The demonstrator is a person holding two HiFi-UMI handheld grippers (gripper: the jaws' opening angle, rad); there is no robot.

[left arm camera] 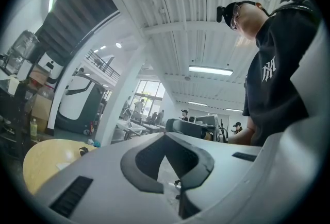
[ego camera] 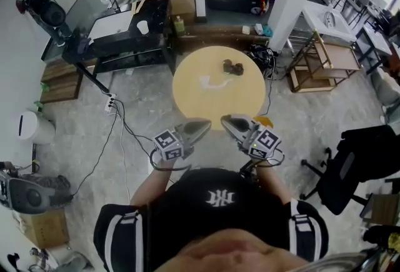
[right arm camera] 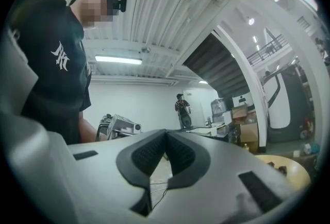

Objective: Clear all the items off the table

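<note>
The left tool (ego camera: 205, 124) and the right tool (ego camera: 225, 120) were both fully shut and held nothing. They were held at lower centre of the head view, tips turned toward each other over the near rim of the round desk (ego camera: 187, 99). This was probably a ready posture ahead of a reach. A dark item (ego camera: 233, 67) and a white item (ego camera: 212, 82) lay near each other on the upper half of the desk, well apart from both tools, so clearing had not begun.
</note>
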